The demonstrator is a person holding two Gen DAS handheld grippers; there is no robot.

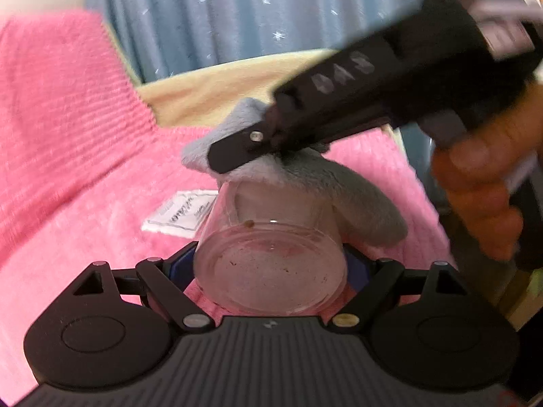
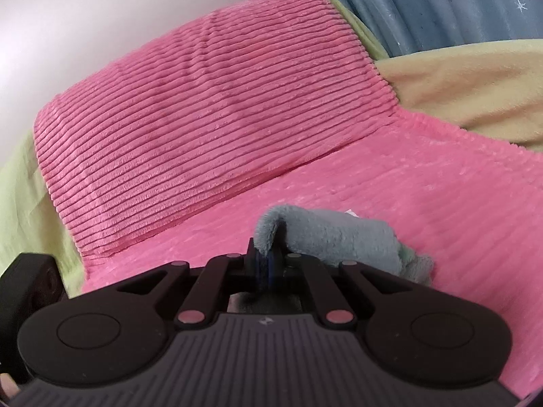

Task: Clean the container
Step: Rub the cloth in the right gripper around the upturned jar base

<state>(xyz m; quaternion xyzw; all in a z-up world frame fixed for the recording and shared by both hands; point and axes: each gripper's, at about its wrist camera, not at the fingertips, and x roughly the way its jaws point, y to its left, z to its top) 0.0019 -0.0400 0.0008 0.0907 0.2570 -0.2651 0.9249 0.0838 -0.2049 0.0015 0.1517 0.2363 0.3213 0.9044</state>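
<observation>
Holding: my left gripper [image 1: 271,268] is clamped on the clear glass container [image 1: 271,264], its fingers pressed against the glass on the left and right sides.
Container place: between my left fingers, just beyond the gripper body, raised over the pink blanket [image 1: 85,203].
Container axis: long axis runs away from my left camera; the round base faces near, the mouth points far and slightly up.
Container state: brown specks on the base and one brown spot on the wall.
Cloth: grey cloth [image 1: 305,183] is stuffed into the far mouth and drapes down the right side of the glass.
Right gripper: my right gripper [image 2: 268,261] is closed tight on a fold of the grey cloth, seen in the right wrist view; in the left wrist view it comes in from the upper right, tip at the container's mouth.
Hand: my right hand [image 1: 482,196] wraps the handle at the right edge.
Count: one container, one cloth, two grippers.
Surroundings: pink ribbed cushion [image 2: 203,101] far left, blue curtain [image 1: 237,17] behind, white label [image 1: 180,213] on the blanket.
</observation>
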